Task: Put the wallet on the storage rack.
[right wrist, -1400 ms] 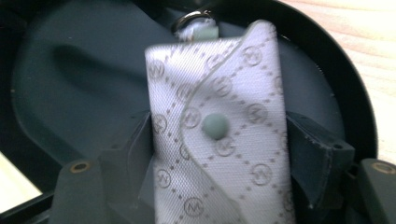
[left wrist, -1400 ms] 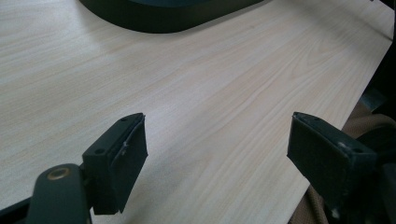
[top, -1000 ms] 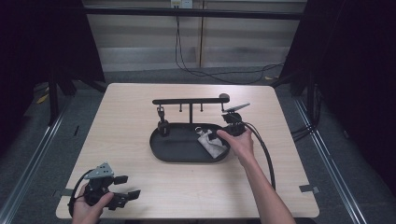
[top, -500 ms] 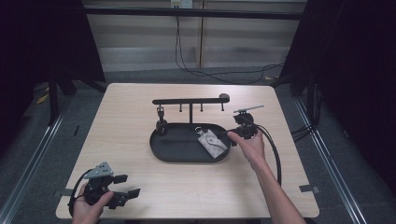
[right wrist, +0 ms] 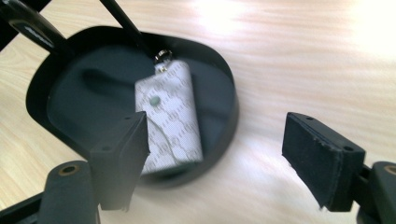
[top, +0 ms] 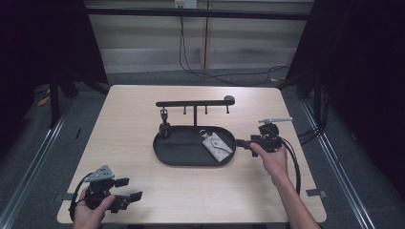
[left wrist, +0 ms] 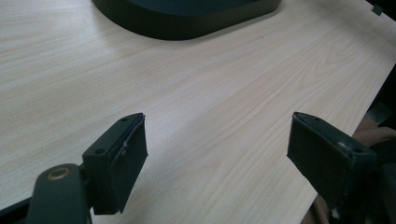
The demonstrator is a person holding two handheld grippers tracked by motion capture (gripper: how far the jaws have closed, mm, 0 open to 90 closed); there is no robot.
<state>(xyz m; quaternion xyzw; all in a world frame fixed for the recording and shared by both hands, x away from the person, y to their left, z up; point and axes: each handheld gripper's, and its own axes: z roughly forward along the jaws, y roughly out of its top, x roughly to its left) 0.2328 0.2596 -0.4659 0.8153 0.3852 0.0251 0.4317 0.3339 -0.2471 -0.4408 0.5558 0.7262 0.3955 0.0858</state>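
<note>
Now the right gripper (top: 243, 142) is drawing back from the black tray (top: 165, 155), and its jaws have just been opening; they are standing apart with nothing between them, as the right gripper view shows bare wood behind the gap. The grey key pouch (top: 216, 144) is lying flat inside the tray, toward its right end, with its metal ring (right wrist: 163, 55) pointing at the upright of the hook stand (top: 195, 103).

To finish this release well, the hand is best kept level and pulled clear along the counter (top: 133, 105) so that neither jaw catches the tray's rim or drags the pouch back out. Judging from how it lies, the pouch is fully within the tray's wall, so no nudge seems needed; the jaws should keep wide until they are well off the rim.

As for what the containers are holding: the tray is carrying the pouch and, at its left end, a small dark upright piece (top: 165, 128) whose nature is hard to tell. The stand's bar is showing several short pegs with nothing clearly hanging on them.

The left gripper (top: 129, 188) is resting near the counter's front left corner, well apart from the tray, its jaws spread over bare wood.
</note>
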